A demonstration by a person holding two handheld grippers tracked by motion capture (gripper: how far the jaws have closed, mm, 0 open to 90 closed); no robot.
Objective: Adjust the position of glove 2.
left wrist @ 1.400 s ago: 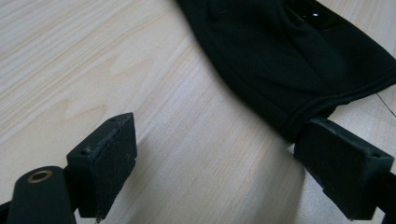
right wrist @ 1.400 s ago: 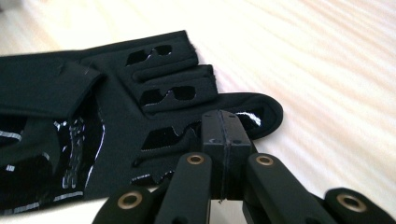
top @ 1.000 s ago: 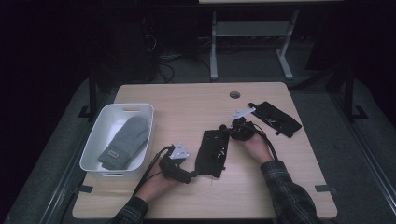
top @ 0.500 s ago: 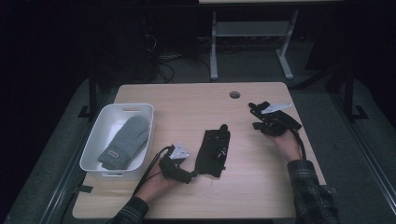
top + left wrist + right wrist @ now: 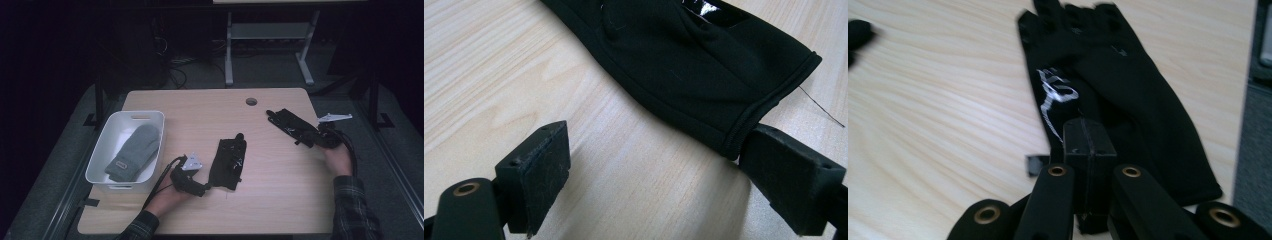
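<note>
Two black gloves lie flat on the wooden table (image 5: 200,110). The middle glove (image 5: 229,162) has its cuff towards the near edge. My left gripper (image 5: 205,188) rests at that cuff and stands open. In the left gripper view the glove's cuff (image 5: 689,65) touches the right jaw, and bare wood shows between the jaws of my left gripper (image 5: 659,150). The other glove (image 5: 295,127) lies near the table's right edge. My right gripper (image 5: 317,138) is at its cuff end, jaws shut. The right gripper view has my right gripper (image 5: 1088,131) over this glove (image 5: 1143,100), fingers pointing away.
A white bin (image 5: 150,119) stands at the table's left with a grey mitten (image 5: 132,152) in it. A round cable hole (image 5: 251,101) sits at the back of the tabletop. A metal stand's legs (image 5: 229,55) rise behind the table. The table's right edge runs close to the right hand.
My right gripper has travelled from the middle glove's far end out to the right, across the right glove to its cuff end. Both gloves and the left gripper have stayed put.
</note>
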